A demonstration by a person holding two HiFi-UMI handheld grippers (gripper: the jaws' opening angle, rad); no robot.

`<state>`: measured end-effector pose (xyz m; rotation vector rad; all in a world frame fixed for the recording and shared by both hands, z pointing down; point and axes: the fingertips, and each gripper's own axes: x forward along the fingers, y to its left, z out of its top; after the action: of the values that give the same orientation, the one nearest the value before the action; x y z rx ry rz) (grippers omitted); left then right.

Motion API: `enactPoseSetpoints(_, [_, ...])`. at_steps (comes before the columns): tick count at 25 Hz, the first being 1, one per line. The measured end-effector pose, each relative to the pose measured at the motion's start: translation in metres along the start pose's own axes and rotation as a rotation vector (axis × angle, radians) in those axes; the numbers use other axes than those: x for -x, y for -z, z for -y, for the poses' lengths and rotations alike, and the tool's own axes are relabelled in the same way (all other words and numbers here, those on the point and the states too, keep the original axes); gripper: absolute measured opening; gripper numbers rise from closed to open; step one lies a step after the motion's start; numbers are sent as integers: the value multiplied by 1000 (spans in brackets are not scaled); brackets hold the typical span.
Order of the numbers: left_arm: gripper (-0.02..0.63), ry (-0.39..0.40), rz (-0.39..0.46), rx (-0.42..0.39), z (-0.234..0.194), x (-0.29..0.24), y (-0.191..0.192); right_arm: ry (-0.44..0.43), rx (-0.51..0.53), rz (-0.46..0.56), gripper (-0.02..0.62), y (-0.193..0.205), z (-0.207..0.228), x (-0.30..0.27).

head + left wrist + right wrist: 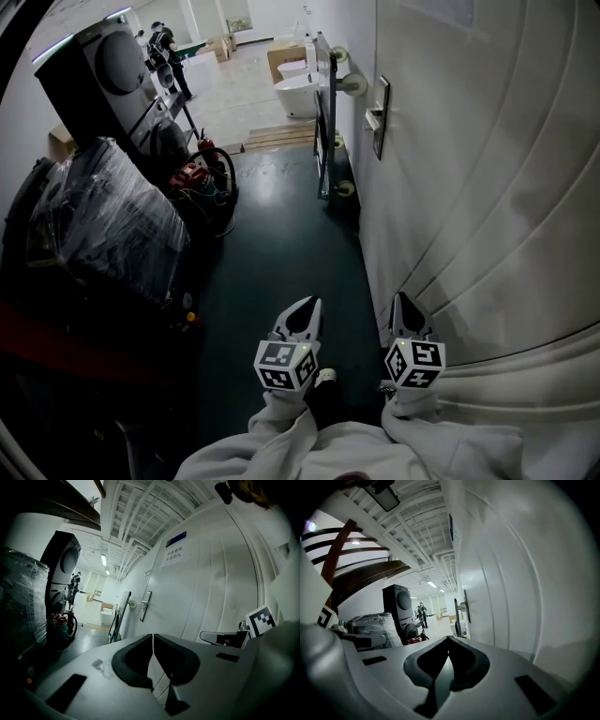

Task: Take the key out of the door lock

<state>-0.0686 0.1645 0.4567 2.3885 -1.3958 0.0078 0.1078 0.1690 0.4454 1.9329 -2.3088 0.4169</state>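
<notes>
Pointing along the door (487, 187), left gripper (306, 307) and right gripper (403, 302), both with jaws pressed together, empty; handle (377, 116) well ahead.

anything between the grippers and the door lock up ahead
Nothing visible blocks the way: bare floor runs along the door to the lock plate. A wheeled rack stands close beside it and may crowd the approach.
</notes>
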Motion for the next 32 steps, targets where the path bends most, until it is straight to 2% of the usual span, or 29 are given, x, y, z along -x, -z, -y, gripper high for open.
enactPoseSetpoints(16, [20, 57, -19, -21, -49, -43, -17, 38, -22, 8, 52, -4, -18, -62])
enactPoseSetpoints(26, [20, 90, -49, 0, -65, -42, -11, 69, -18, -6, 52, 1, -34, -65])
enactPoseSetpoints(32, [20, 82, -52, 18, -74, -48, -8, 71, -13, -25, 52, 5, -33, -72])
